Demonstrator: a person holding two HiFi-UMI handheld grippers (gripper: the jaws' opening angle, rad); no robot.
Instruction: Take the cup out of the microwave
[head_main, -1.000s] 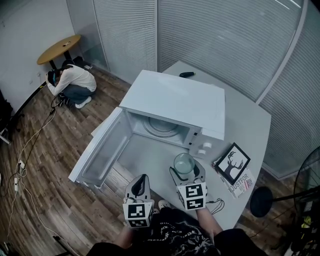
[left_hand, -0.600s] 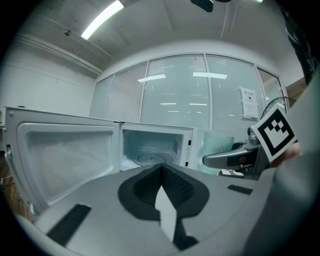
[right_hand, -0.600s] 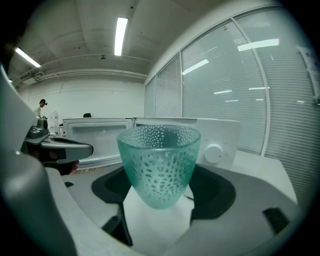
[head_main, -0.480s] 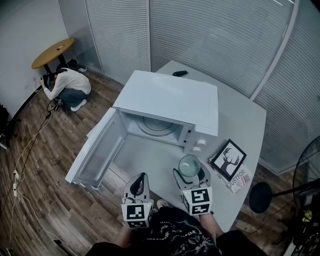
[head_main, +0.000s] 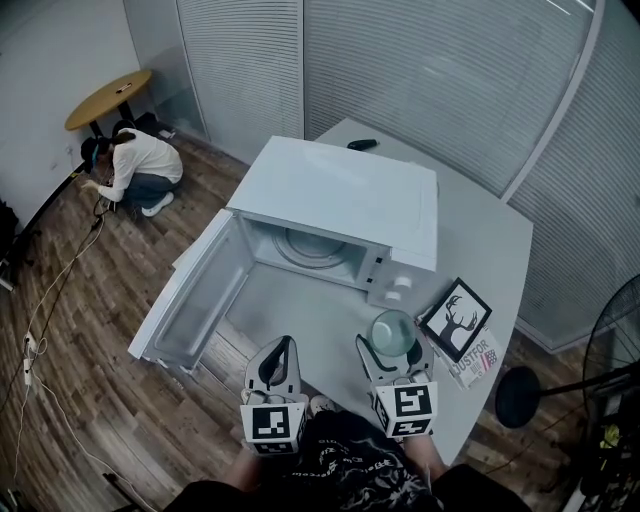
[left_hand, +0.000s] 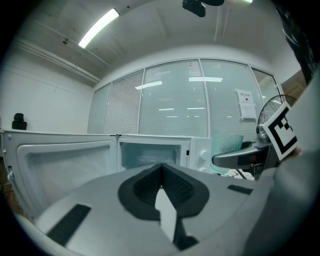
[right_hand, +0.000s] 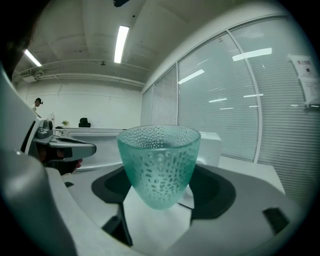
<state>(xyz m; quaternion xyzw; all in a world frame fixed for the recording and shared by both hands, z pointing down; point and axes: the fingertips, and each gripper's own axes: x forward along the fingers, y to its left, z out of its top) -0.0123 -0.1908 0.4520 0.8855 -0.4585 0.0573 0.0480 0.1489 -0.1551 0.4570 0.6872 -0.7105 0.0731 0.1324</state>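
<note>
An office room with a wood-plank floor and blind-covered glass walls holds a pale grey worktop (head_main: 480, 240), on which a white microwave (head_main: 340, 195) stands. Its door (head_main: 195, 300) hangs fully open to the left, past the worktop's edge, and the round turntable (head_main: 318, 245) lies bare inside.

The cup (head_main: 393, 331), a green-tinted glass with a dimpled wall, is outside the microwave, upright, in front of the control panel and just beside a framed deer picture (head_main: 457, 319). The right gripper (head_main: 392, 350) has its jaws clamped on the cup (right_hand: 159, 167) from both sides, low on its wall. Whether the cup's base touches the worktop cannot be told.

The left gripper (head_main: 277, 352) is held near the front edge of the worktop, beside the right one and apart from it. Its jaws are together at the tips with nothing between them (left_hand: 161, 185), and they point towards the open microwave.

A printed booklet (head_main: 480, 362) lies partly under the picture's corner. A small black object (head_main: 362, 145) rests on the far side of the worktop, behind the microwave. On the floor at the far left a person (head_main: 135, 165) crouches beside a round wooden table (head_main: 108, 98).
</note>
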